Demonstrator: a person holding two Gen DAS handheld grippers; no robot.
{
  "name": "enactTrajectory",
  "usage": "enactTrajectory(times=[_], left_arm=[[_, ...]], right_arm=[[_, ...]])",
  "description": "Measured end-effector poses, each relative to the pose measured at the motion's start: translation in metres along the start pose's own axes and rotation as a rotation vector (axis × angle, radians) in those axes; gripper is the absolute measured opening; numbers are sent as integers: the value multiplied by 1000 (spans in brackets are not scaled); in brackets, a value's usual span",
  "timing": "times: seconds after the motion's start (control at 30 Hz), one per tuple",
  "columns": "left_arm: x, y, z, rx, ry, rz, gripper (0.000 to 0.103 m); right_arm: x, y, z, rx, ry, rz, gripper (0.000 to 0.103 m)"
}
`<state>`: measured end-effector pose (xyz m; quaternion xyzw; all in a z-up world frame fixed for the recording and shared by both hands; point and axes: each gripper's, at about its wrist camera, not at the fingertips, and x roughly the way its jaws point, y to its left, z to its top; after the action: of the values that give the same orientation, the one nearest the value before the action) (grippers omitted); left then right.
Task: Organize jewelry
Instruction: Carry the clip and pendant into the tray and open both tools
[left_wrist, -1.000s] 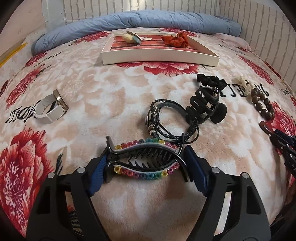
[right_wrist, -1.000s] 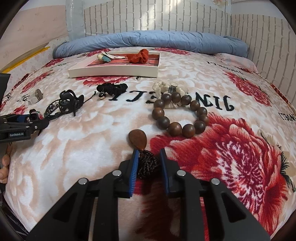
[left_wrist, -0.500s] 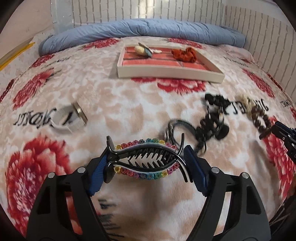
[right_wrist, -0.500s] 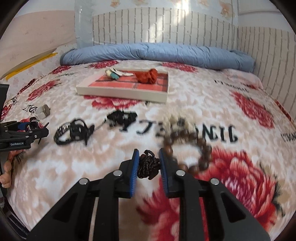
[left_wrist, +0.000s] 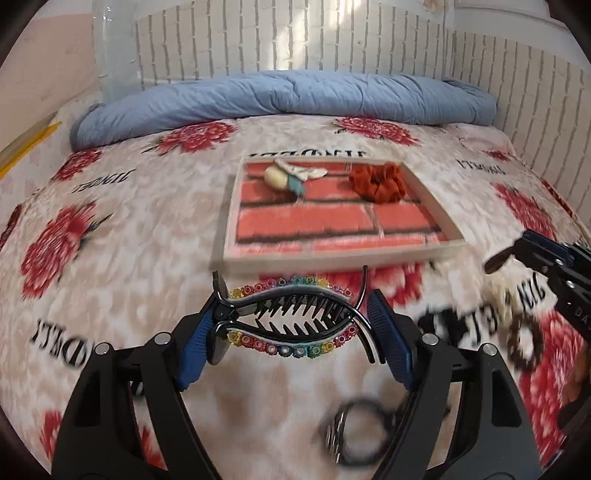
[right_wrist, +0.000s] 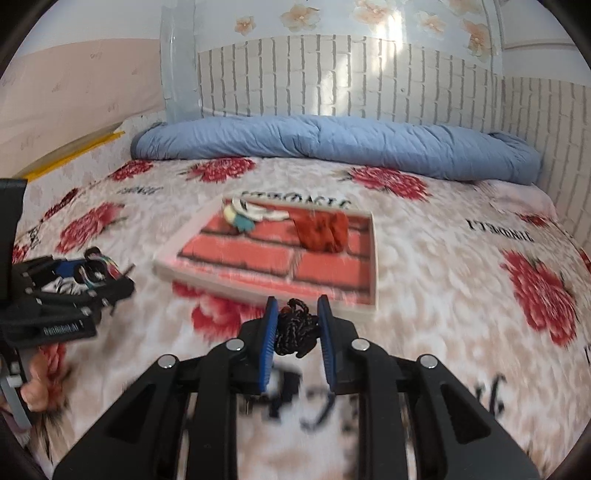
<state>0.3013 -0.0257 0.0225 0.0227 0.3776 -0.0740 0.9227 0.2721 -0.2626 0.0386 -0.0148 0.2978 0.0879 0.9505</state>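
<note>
A black hair claw (left_wrist: 295, 325) edged with rainbow beads is being clamped across its length by the left hand-held gripper (left_wrist: 297, 332), its blue pads pressed on both ends, above the bed (left_wrist: 122, 236). A black braided cord (right_wrist: 295, 326) is being pinched by the nearly closed right hand-held gripper (right_wrist: 295, 328). At 12 o'clock of both, a brick-patterned tray (left_wrist: 255, 258) is being occupied by a rust scrunchie (left_wrist: 378, 181) and a cream clip (left_wrist: 284, 177). At 12 o'clock beyond, a blue quilt (right_wrist: 332, 142) is being pressed against the wall.
</note>
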Motion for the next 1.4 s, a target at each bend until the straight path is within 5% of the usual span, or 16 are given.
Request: enactTrajectory(times=[0.33, 0.67, 1.4], left_arm=[[116, 12, 70, -47, 87, 11, 76], [199, 18, 99, -85, 175, 30, 76], [233, 15, 103, -35, 241, 83, 77]], right_arm=[[104, -4, 60, -5, 29, -15, 23], [193, -18, 75, 8, 115, -64, 23], [251, -45, 49, 73, 260, -117, 23]])
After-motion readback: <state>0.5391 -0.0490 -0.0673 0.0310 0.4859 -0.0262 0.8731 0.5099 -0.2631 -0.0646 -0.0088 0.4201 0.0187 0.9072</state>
